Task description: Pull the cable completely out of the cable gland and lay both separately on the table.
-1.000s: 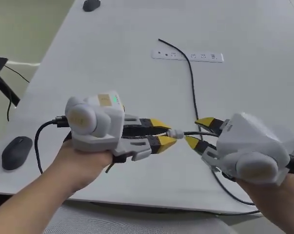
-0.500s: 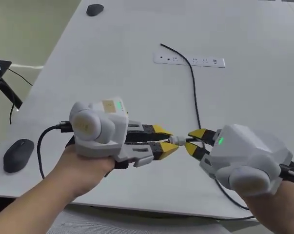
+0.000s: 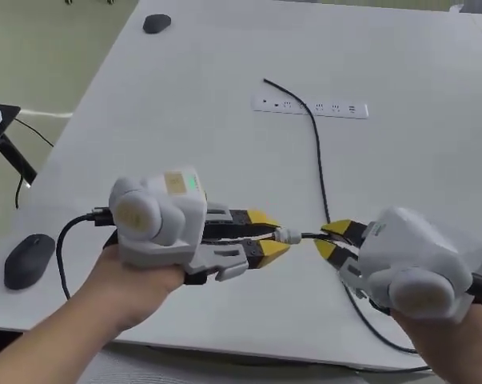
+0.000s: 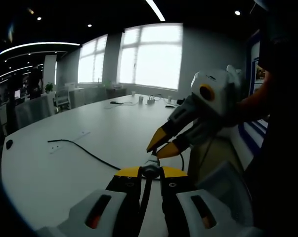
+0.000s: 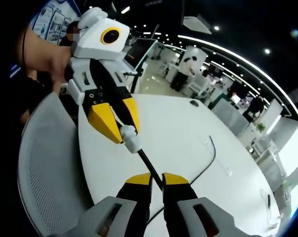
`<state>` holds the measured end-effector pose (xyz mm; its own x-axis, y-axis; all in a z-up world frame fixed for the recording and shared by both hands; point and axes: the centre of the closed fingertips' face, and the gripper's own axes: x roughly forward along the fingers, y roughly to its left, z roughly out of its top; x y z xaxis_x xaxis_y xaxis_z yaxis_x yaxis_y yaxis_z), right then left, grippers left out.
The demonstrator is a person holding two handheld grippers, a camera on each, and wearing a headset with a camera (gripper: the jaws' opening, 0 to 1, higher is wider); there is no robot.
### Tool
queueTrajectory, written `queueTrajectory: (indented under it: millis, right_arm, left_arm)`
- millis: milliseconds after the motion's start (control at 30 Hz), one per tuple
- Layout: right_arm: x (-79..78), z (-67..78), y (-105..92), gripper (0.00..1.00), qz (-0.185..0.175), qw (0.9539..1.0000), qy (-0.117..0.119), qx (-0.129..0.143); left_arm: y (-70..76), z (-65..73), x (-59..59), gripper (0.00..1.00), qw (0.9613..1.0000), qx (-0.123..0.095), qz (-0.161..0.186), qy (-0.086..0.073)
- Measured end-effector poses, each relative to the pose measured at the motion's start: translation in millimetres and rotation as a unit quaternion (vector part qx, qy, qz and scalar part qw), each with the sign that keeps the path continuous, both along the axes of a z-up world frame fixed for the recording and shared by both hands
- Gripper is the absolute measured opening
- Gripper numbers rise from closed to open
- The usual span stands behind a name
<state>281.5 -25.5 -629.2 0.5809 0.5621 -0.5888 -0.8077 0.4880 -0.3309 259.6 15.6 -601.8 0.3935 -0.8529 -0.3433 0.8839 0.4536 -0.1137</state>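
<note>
Head view: left tongs (image 3: pixel 276 234) clenched on the white cable gland (image 3: pixel 287 236), held in the air over the worktop (image 3: pixel 185 104), well on the person's side of the power strip (image 3: pixel 311 107). Right tongs (image 3: pixel 330 238) face it, just beside the gland. Right gripper view: black cable (image 5: pixel 149 168) runs from the gland into the right tongs, pinched between the yellow tips. A black cord (image 3: pixel 316 152) lies across the power strip.

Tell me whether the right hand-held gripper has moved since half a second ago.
Yes, slightly. Against the power strip, the right hand-held gripper has drawn rightward, away from the gland.
</note>
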Motion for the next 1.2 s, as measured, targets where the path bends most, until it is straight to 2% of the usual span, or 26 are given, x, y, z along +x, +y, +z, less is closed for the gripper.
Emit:
queueTrajectory:
  millis: [133,300,400,500,567,633,700,900,967,1100,1200]
  right_arm:
    - [3.6,-5.8,-9.6,0.03,-0.031,0.9991,0.023,0.018]
    - [7.2,-11.3,-21.8,0.03,-0.060,0.9969,0.039,0.034]
    - [7.8,-15.0,-27.7,0.03,-0.083,0.9933,0.058,0.056]
    - [8.0,-18.5,-31.4,0.03,-0.110,0.9865,0.083,0.089]
    - [9.1,-21.0,-35.5,0.03,-0.119,0.9840,0.088,0.099]
    - [9.3,-23.6,-38.0,0.03,-0.131,0.9797,0.098,0.115]
    - [9.4,-26.2,-40.2,0.03,-0.135,0.9784,0.102,0.118]
    - [8.4,-35.8,-46.7,0.03,-0.161,0.9692,0.126,0.138]
    - [7.6,-37.2,-46.5,0.03,-0.162,0.9680,0.130,0.141]
    - [7.2,-35.8,-46.4,0.04,-0.156,0.9718,0.116,0.133]
    - [8.6,-33.7,-46.3,0.04,-0.157,0.9715,0.114,0.136]
  left_arm:
    - [0.5,-0.2,1.0,0.15,1.0000,0.002,0.000,-0.002]
    - [1.6,0.1,1.1,0.15,1.0000,0.001,0.001,-0.002]
    - [2.1,-0.4,0.5,0.15,1.0000,0.001,0.001,-0.001]
    - [2.6,-0.8,1.0,0.15,1.0000,0.001,0.003,-0.002]
    - [2.4,-0.2,0.9,0.15,1.0000,0.000,0.003,-0.002]
    - [2.4,0.3,1.0,0.15,1.0000,-0.001,0.002,-0.004]
    - [2.1,0.1,0.2,0.15,1.0000,-0.001,0.000,-0.003]
    - [1.5,-0.8,-1.3,0.15,1.0000,0.002,0.000,-0.005]
    - [0.8,-1.5,-2.0,0.15,1.0000,0.002,-0.001,-0.004]
    - [0.1,-1.5,-2.4,0.15,1.0000,0.002,-0.001,-0.004]
    - [0.7,-1.1,-1.8,0.15,1.0000,0.001,0.000,-0.004]
